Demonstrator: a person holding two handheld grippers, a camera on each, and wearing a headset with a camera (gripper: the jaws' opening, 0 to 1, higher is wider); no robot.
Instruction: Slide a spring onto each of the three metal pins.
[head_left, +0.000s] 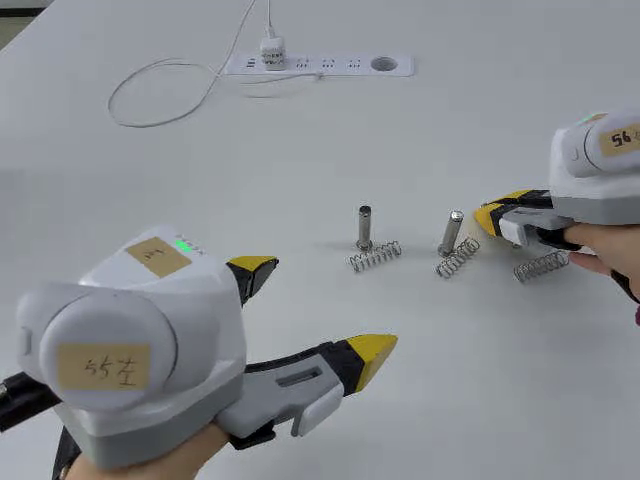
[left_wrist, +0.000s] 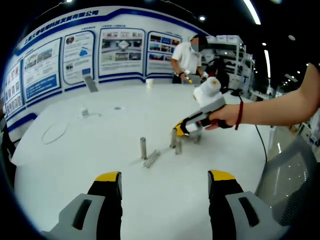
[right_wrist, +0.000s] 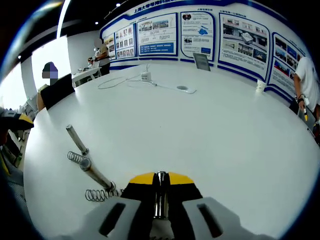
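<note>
- Left gripper (head_left: 312, 308) sits low at the near left, held level in a hand (head_left: 150, 462). It points across the white table (head_left: 300, 150) toward the parts. Its yellow-tipped jaws stand wide apart with nothing between them.
- Right gripper (head_left: 492, 218) reaches in from the right edge, low over the tabletop, with a hand (head_left: 608, 245) wrapped round its grey body.
- In the right gripper view the jaws are closed onto a slim, shiny held pin (right_wrist: 160, 199) running lengthwise between them. I cannot tell whether its far end touches the table.
- Upright pin (head_left: 365, 227) is a smooth metal cylinder on a small flared foot, standing straight.
- Leaning pin (head_left: 451, 232) stands just to its right, of the same make, tilted.
- Three springs of bare wire coil all lie loose on their sides:
  - First spring (head_left: 375, 256) lies against the upright pin's foot.
  - Second spring (head_left: 457, 257) lies at the leaning pin's foot.
  - Third spring (head_left: 541, 265) lies just below the right gripper.
- At the far edge are a white power strip (head_left: 320, 66) and a looped white cable (head_left: 160, 95).
</note>
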